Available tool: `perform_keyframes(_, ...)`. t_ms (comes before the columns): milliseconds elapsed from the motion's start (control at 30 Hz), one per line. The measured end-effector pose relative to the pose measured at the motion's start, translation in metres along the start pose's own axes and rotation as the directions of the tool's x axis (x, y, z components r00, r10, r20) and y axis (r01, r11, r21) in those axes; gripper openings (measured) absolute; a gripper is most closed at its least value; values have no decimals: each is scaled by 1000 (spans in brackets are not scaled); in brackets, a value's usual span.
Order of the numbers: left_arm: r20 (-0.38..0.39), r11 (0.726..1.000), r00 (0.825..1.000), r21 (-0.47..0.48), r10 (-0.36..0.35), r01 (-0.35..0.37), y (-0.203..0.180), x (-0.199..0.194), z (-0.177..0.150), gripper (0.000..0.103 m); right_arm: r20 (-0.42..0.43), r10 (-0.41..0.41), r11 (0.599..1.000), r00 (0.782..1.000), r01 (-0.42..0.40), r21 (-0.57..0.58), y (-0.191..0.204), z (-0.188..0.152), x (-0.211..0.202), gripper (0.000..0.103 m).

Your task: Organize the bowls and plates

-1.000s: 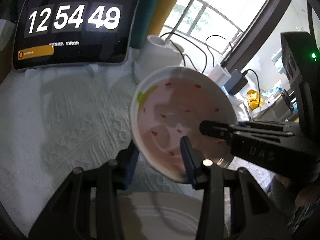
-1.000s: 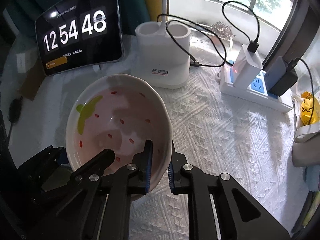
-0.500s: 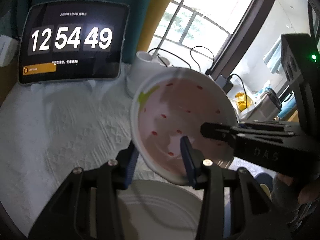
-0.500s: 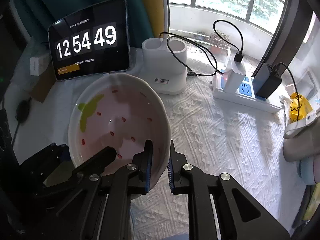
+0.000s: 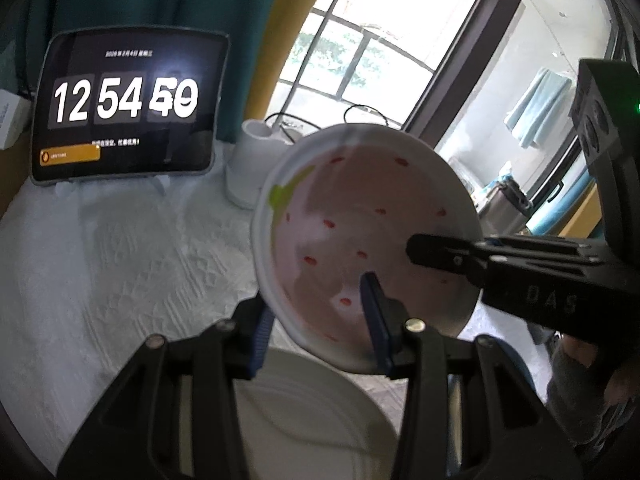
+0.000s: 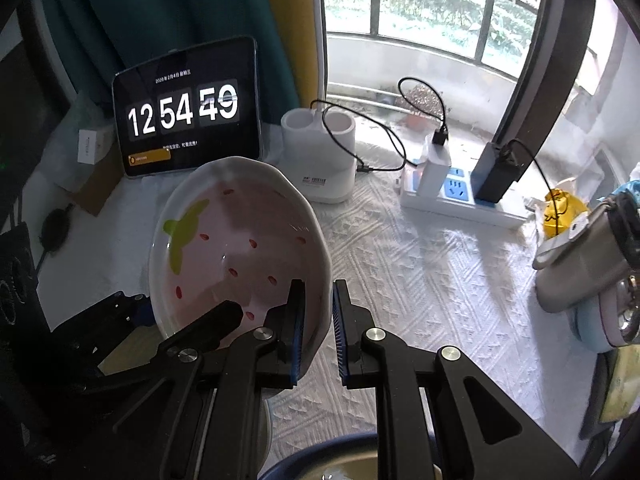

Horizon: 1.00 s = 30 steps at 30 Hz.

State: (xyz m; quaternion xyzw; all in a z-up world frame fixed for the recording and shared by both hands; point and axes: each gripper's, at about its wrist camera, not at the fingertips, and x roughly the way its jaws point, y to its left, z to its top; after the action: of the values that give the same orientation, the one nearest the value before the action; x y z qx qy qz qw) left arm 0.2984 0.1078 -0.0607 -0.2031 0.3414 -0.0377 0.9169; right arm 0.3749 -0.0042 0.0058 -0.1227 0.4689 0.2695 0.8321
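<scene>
Your glossy glazed ceramic bowl point(image 6: 240, 248), smooth white plate point(image 5: 304, 412) under it, your matt black plastic grippers point(image 6: 318, 320) with ribbed blue pads point(image 6: 298, 336), rough quilted white cloth point(image 6: 420, 280), glossy glass tablet screen point(image 6: 186, 110)

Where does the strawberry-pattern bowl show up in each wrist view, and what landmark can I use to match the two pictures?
Left wrist view: the strawberry bowl sits centre-right, tilted, gripped at its near rim by the left gripper and at its right side by the right gripper.
Right wrist view: the bowl sits left of centre, its right rim in the right gripper.
Shared landmark: the clock tablet, upper left.
</scene>
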Motion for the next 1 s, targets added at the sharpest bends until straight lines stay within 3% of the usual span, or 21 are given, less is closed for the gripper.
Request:
perform_keyframes(200,45,1000,999,13,1,-1,-9,-20,4,43,14,-6,1000,1000,6,-12,3,-3,-17,15)
perform_keyframes(1000,5,995,998,86,-61,60,-61,-41,-14,43,77,-25,1000,997,24,13,-22,-38,-80,15)
